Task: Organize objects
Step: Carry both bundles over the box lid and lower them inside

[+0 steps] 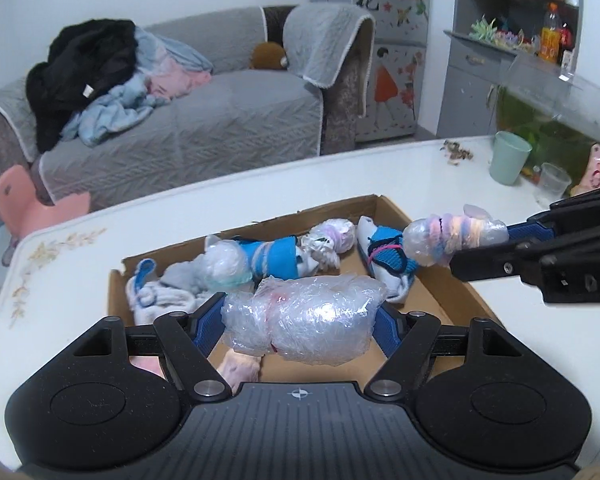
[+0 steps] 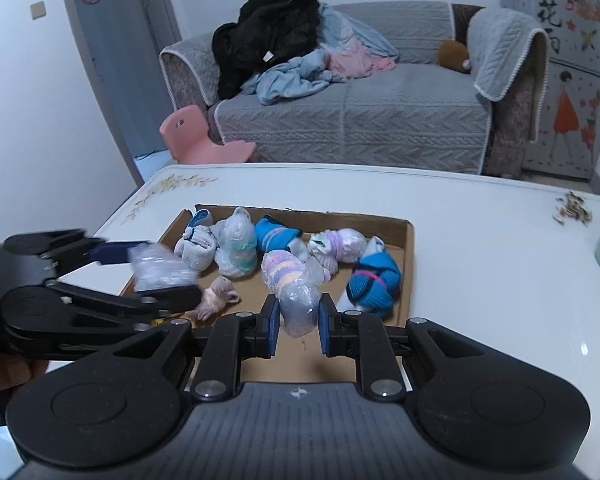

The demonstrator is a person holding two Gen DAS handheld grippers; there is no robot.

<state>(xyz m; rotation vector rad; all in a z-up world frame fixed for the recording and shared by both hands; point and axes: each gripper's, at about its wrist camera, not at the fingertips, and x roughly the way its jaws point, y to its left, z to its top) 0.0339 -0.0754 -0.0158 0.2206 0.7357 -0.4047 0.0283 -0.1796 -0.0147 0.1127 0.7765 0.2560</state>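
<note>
A flat cardboard box (image 1: 448, 280) (image 2: 406, 236) on the white table holds several sock bundles, some wrapped in clear plastic. My left gripper (image 1: 300, 320) is shut on a large clear-wrapped bundle (image 1: 304, 320) and holds it over the box's near side; it also shows at the left of the right wrist view (image 2: 162, 268). My right gripper (image 2: 299, 312) is shut on a plastic-wrapped pink, purple and yellow striped sock roll (image 2: 292, 280) over the box; the roll shows at the right of the left wrist view (image 1: 452, 236). A blue sock bundle (image 2: 374, 280) lies at the box's right end.
A white table (image 2: 480, 280) with floral print carries a green cup (image 1: 508, 158), a clear cup (image 1: 554, 184) and some scattered scraps (image 1: 456, 152). A grey sofa (image 2: 360, 120) with piled clothes stands behind, with a pink stool (image 2: 196, 136) beside it. A fish tank (image 1: 552, 120) stands at the right.
</note>
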